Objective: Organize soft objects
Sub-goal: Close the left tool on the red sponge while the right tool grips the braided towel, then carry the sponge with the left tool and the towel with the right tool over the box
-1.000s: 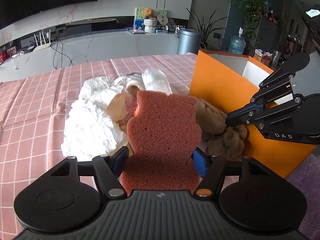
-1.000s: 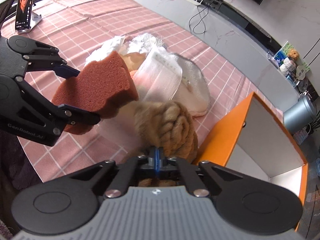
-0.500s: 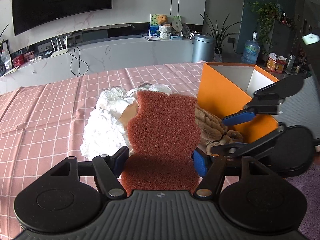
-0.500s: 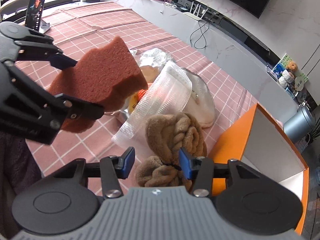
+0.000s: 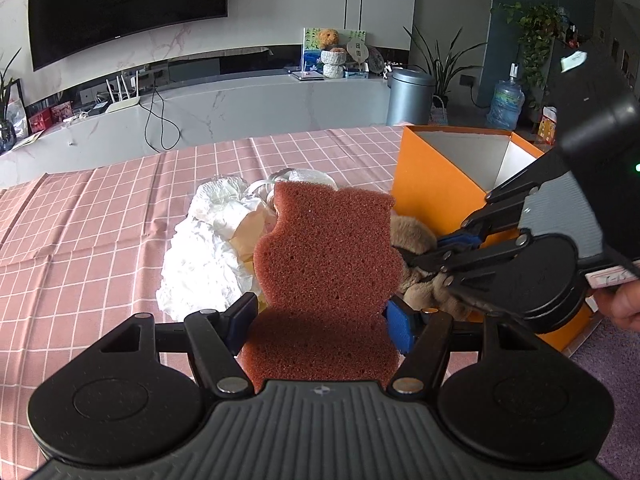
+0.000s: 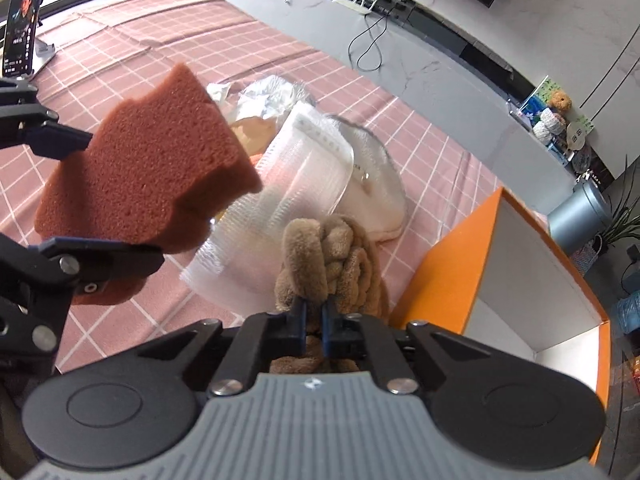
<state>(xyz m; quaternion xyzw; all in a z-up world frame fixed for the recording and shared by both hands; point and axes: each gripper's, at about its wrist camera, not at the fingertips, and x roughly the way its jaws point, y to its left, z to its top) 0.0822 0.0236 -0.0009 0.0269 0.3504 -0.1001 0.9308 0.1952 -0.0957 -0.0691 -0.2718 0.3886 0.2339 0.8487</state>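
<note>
My left gripper (image 5: 318, 322) clamping the brown sponge (image 5: 328, 256); my right gripper (image 6: 314, 320) just closed, pinching the tan plush knot (image 6: 332, 256), beside orange box (image 6: 448, 264)

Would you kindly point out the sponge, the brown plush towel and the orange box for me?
sponge (image 5: 328, 256): left wrist view, middle of its porous face.
towel (image 6: 340, 252): right wrist view, on its twisted folds.
box (image 5: 432, 184): left wrist view, on its orange outer wall.

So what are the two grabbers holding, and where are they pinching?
The left gripper clamps the reddish-brown sponge across its lower sides. The right gripper has just closed, pinching the brown plush twist at its near end.
</note>
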